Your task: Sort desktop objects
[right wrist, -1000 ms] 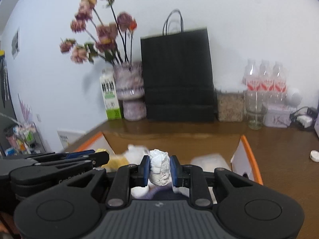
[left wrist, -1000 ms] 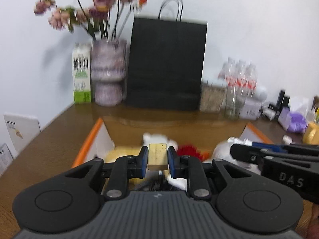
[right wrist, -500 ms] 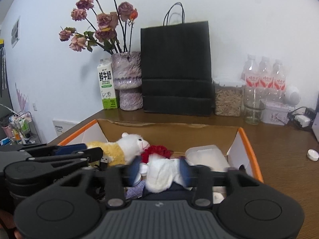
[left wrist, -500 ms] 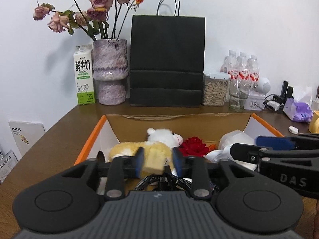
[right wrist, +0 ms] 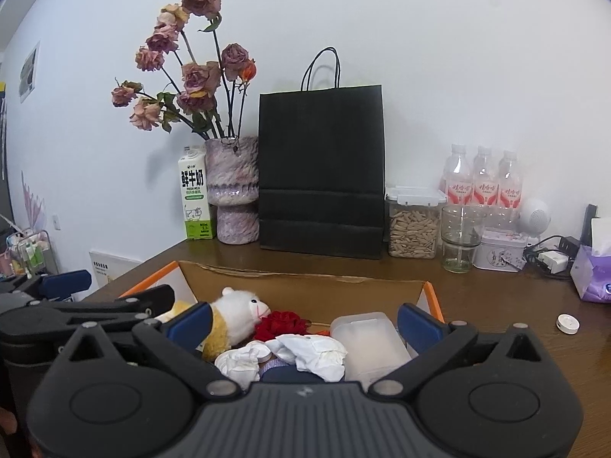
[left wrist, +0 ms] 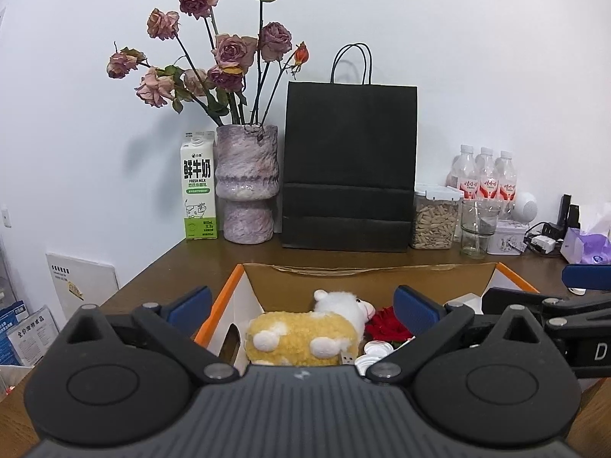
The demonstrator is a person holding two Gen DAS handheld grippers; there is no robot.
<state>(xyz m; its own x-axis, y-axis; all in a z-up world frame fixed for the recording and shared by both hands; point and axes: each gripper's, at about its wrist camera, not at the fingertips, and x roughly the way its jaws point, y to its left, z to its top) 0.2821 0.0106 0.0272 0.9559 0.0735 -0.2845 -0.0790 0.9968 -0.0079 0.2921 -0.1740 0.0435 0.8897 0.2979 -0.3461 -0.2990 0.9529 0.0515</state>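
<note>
Here both the left hand-held gripper (left wrist: 301,301) and right hand-held gripper (right wrist: 303,316) are opening wide, empty, above the cardboard box (right wrist: 305,286), where the crumpled tissue (right wrist: 305,355) (soft, featherlight) suits a pinch at its bunched middle.

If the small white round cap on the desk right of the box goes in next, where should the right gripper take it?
Grip the white cap across its rim, coming from above. It lies flat and low on the bare desk, apart from other things, so only its round edge offers opposing faces. The right gripper, jaws opening and empty, is probably nearest.
</note>
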